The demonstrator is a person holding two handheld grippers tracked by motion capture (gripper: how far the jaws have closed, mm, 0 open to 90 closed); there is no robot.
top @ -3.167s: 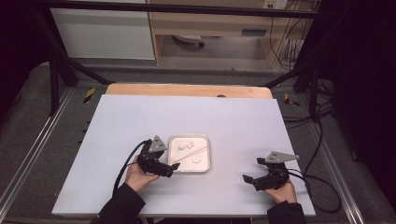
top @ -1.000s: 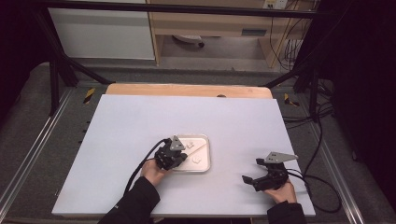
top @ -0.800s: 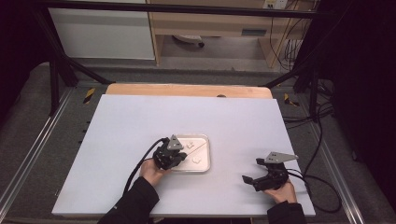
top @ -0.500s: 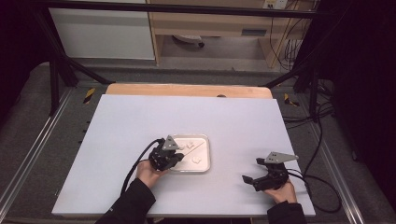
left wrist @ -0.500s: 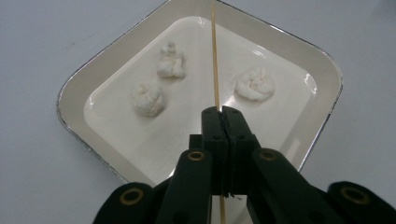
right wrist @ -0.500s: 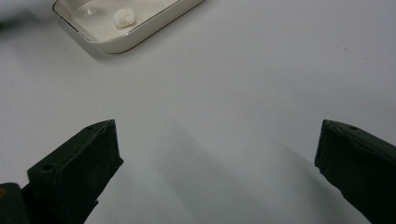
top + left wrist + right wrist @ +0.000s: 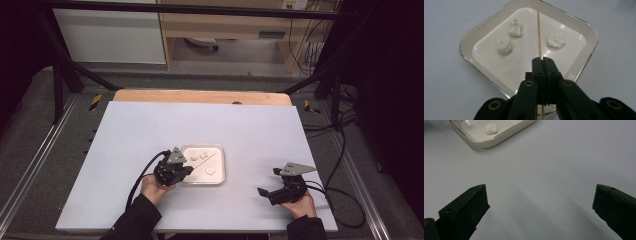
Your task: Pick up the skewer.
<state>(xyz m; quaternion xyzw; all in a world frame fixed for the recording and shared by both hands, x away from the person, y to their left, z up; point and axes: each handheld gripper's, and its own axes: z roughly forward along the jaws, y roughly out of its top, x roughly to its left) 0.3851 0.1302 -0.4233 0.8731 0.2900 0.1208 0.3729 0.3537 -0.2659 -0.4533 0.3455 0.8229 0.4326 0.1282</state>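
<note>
Centrally, three dough lumps [image 7: 504, 46] are seen in the tray [image 7: 584, 67], clear of the skewer [image 7: 539, 30], which is clamped by the left gripper [image 7: 543, 62], pointing lengthwise across the tray. Well apart, the right gripper [image 7: 539, 202] is held agape.

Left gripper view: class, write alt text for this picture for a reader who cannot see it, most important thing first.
The left gripper, jaws shut, pinches a thin wooden skewer that points out over a shallow cream tray. Three small white dough-like lumps sit in the tray: two left of the skewer, one right of it. The tray rests on a plain white table.
</note>
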